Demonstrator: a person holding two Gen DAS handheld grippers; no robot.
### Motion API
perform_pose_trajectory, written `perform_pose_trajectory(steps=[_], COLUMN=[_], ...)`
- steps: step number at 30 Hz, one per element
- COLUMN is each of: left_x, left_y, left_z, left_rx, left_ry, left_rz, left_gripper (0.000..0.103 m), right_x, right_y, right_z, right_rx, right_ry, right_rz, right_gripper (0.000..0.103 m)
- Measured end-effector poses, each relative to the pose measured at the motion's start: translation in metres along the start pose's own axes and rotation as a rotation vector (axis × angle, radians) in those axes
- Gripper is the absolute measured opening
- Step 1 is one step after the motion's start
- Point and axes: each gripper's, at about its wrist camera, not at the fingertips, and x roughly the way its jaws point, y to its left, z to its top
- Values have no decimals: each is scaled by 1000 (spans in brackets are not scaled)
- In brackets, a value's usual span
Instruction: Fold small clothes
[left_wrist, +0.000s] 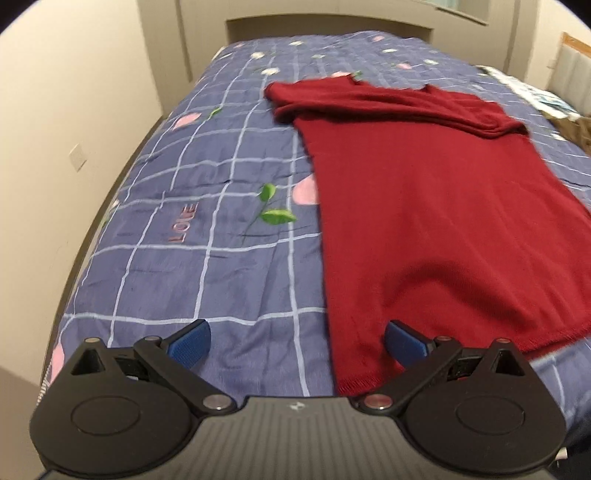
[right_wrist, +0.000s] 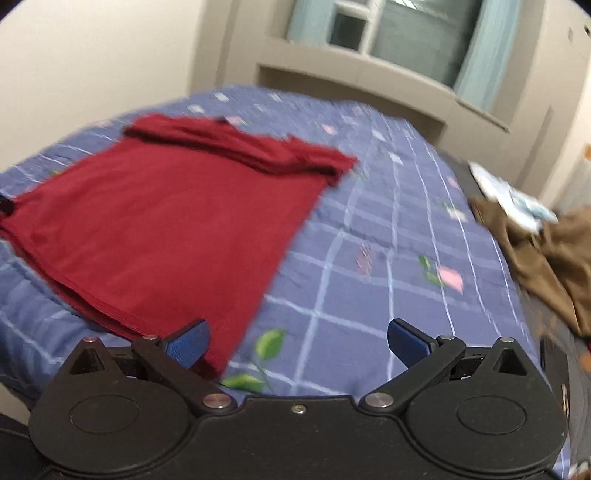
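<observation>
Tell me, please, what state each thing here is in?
Left tool: open, empty.
Right tool: open, empty.
Red top: flat on the bed cover, sleeves folded in across the chest.
Brown garment: crumpled, unfolded.

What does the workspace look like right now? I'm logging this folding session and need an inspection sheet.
Surface: bed with blue checked quilt, slightly wrinkled.
Job's things: red sweater lying flat, sleeves folded across the top.
Clutter: brown garment and a pale printed item at the bed's right edge.
Grippers: left gripper and right gripper both have jaws open, holding nothing.
Cables: nothing seen.
Surroundings: beige walls, window with curtains.
</observation>
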Motion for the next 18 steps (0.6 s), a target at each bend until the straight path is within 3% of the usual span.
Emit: perform_pose_trajectory(steps=[5, 11, 18], left_x=[-15, -15, -11], left_y=[-18, -54, -75], left_z=[-8, -23, -29], left_rx=[187, 433, 553], left_ry=[-62, -95, -117], left_rz=[-22, 26, 41], left_gripper=[102, 102, 102], right_x=[-8, 2, 10], right_y=[35, 75, 93], right_z=[8, 5, -4], right_rx=[-211, -400, -449], right_ry=[-80, -50, -40], right_rz=[130, 259, 224], right_gripper=[100, 85, 66])
